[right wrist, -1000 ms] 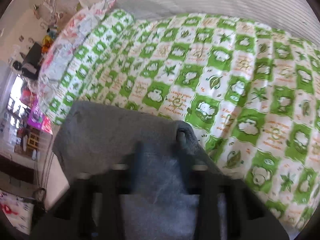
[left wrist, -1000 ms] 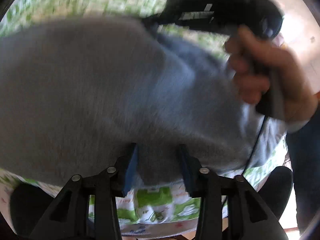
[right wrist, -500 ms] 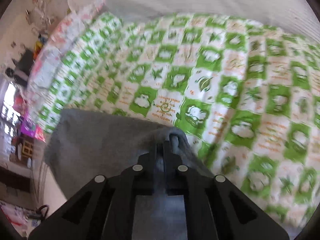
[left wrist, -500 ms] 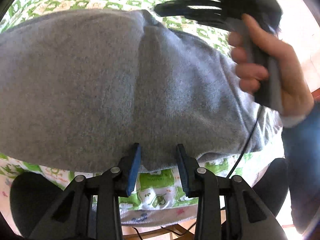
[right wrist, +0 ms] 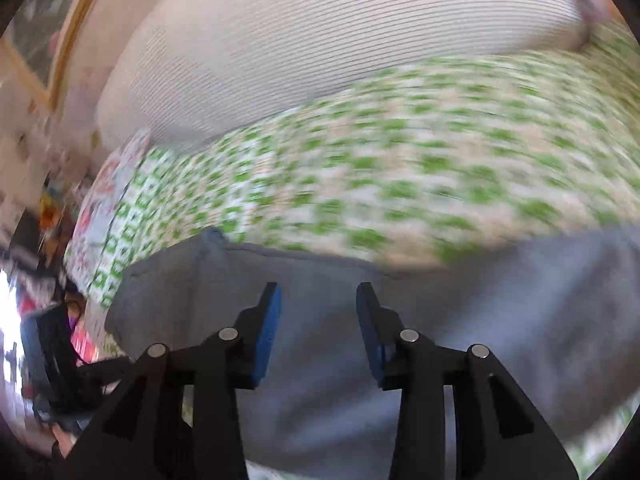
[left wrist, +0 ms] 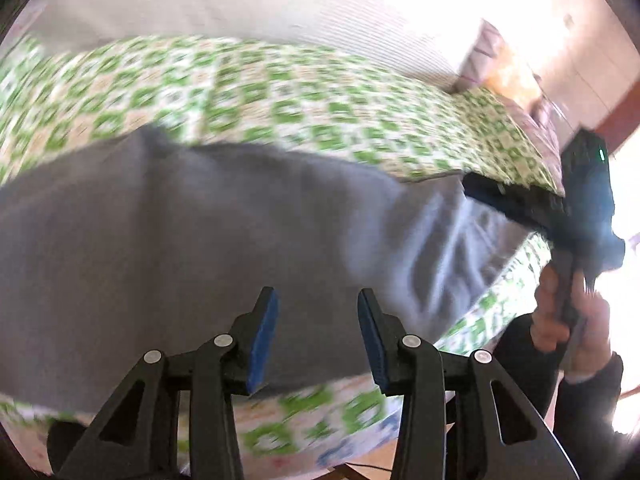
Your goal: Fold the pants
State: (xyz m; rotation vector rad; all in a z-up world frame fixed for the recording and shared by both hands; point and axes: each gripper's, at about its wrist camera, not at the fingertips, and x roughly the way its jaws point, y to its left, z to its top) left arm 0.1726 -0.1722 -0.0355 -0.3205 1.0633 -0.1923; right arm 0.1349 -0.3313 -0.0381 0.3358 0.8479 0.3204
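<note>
The grey pants (left wrist: 168, 232) lie folded flat on the green-and-white checked bedspread (left wrist: 304, 100), near its front edge. My left gripper (left wrist: 316, 300) is open and empty just above the pants' near edge. My right gripper (right wrist: 318, 296) is open and empty above the pants (right wrist: 460, 320) in its own view. The right gripper also shows in the left wrist view (left wrist: 532, 204), held in a hand at the pants' right end. Both views are blurred by motion.
A large pale striped cushion (right wrist: 340, 40) lies along the back of the bed. A patterned pillow (right wrist: 104, 192) sits at the bed's left end. Room clutter (right wrist: 36, 320) stands beyond the left edge, and the bed's front edge (left wrist: 320, 440) is close below.
My right gripper has let go of the pants and opened. Both grippers have pulled back and tilted up from the cloth. The pants now lie flat.
</note>
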